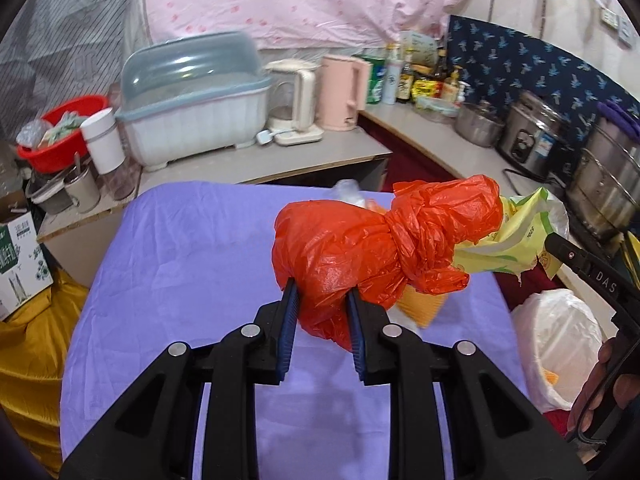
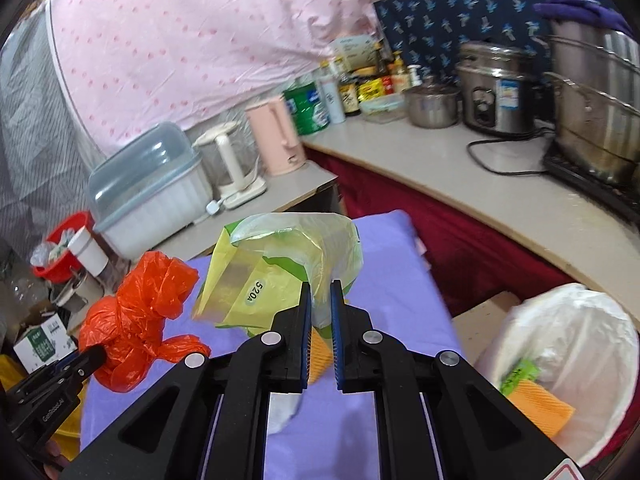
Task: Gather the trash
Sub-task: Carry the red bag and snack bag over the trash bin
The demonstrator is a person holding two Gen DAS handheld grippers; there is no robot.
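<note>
A knotted orange plastic bag (image 1: 368, 248) hangs above the purple-covered table (image 1: 180, 280), with my left gripper (image 1: 322, 292) shut on its lower end. The same orange bag (image 2: 136, 320) shows at the left of the right wrist view. My right gripper (image 2: 320, 286) is shut on a thin yellow-green plastic wrapper (image 2: 276, 276) marked 520A, lifted off the table. That wrapper (image 1: 516, 240) also appears behind the orange bag in the left wrist view. A white-lined trash bin (image 2: 568, 364) stands low at the right and holds an orange piece and green scraps. An orange piece (image 1: 424, 308) lies on the table below the bag.
A counter (image 1: 280, 156) behind the table carries a dish box (image 1: 192, 100), a glass kettle (image 1: 292, 104) and a pink kettle (image 1: 344, 92). Pots and a rice cooker (image 2: 496, 92) line the right counter. A red basin (image 1: 64, 132) and a carton (image 1: 20, 264) sit at the left.
</note>
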